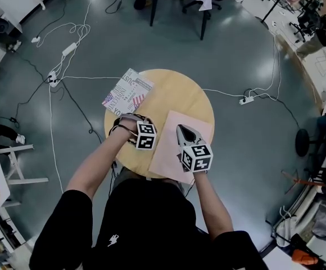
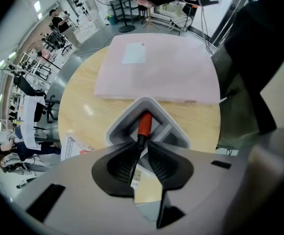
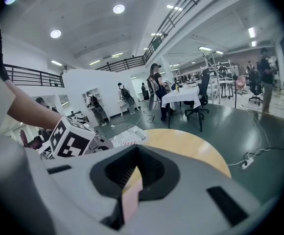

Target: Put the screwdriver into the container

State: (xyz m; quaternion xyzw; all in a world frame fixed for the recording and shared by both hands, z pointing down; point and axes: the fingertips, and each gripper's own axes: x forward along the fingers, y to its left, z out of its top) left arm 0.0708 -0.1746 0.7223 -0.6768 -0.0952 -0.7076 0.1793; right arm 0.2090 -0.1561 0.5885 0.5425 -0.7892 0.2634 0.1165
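Note:
In the left gripper view a screwdriver (image 2: 144,124) with a red handle stands handle-down in a grey container (image 2: 117,126) on the round wooden table (image 1: 174,91). My left gripper (image 2: 143,140) points straight down over it. The thin black shaft runs up between the jaws and leans on the left pad, with a slim gap to the right one. In the head view the left gripper (image 1: 140,129) hides the container. My right gripper (image 1: 184,131) hovers over the pink mat (image 1: 199,125), shut and empty.
A printed magazine (image 1: 127,91) lies at the table's far left edge. The pink mat (image 2: 156,67) covers the table beside the container. Cables and power strips trail over the floor around the table; chairs and a cloth-covered table stand beyond.

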